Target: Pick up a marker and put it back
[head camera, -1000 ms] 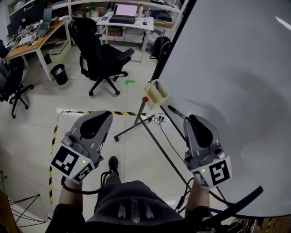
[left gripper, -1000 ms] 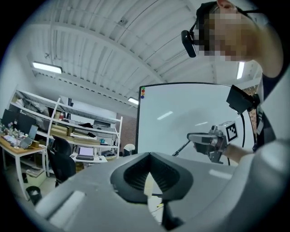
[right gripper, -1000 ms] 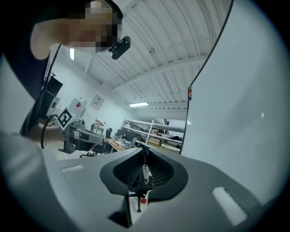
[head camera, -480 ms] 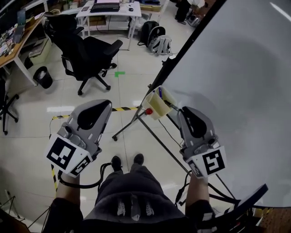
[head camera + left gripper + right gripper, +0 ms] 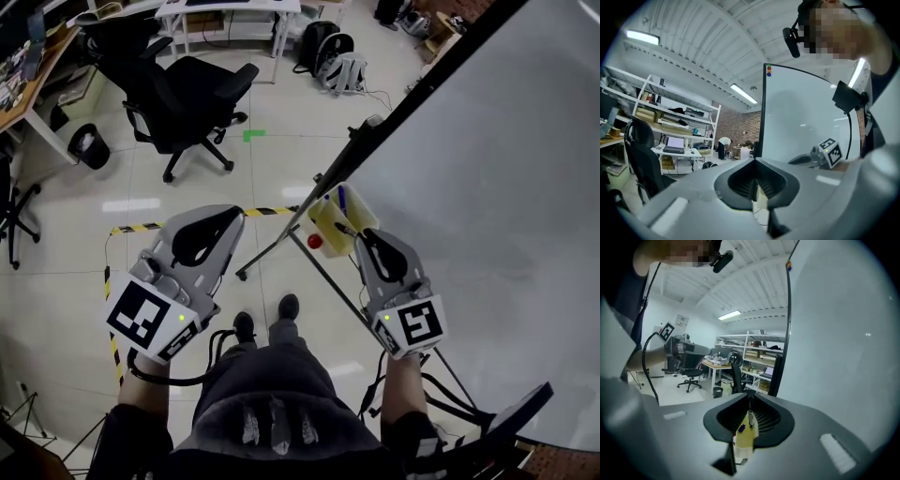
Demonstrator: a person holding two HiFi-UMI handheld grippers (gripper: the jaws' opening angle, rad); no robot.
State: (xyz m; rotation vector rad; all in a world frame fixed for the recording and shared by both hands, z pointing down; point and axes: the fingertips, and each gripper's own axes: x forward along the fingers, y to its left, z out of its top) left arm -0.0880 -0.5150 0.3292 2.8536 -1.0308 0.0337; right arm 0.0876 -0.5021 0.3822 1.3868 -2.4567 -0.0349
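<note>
A cream pen holder (image 5: 326,217) hangs at the lower left edge of the whiteboard (image 5: 487,187), with a blue marker (image 5: 341,199) standing in it. My right gripper (image 5: 360,235) is shut on a thin black marker (image 5: 346,229), whose tip reaches the holder's top. In the right gripper view the black marker (image 5: 750,417) shows as a dark sliver between the nearly closed jaws, with the pen holder (image 5: 744,439) and blue marker (image 5: 741,428) just beyond. My left gripper (image 5: 228,217) hangs to the left over the floor, shut and empty; in its own view the left gripper (image 5: 753,186) has its jaws together.
A red knob (image 5: 314,241) sits under the holder on the whiteboard stand (image 5: 272,251). A black office chair (image 5: 183,84), a bin (image 5: 82,146), a white desk (image 5: 230,7) and backpacks (image 5: 333,58) stand beyond. Yellow-black tape (image 5: 155,226) marks the floor.
The right gripper has carried the black marker up and left along the board's edge to the pen holder. The left gripper has kept about the same place in view.
</note>
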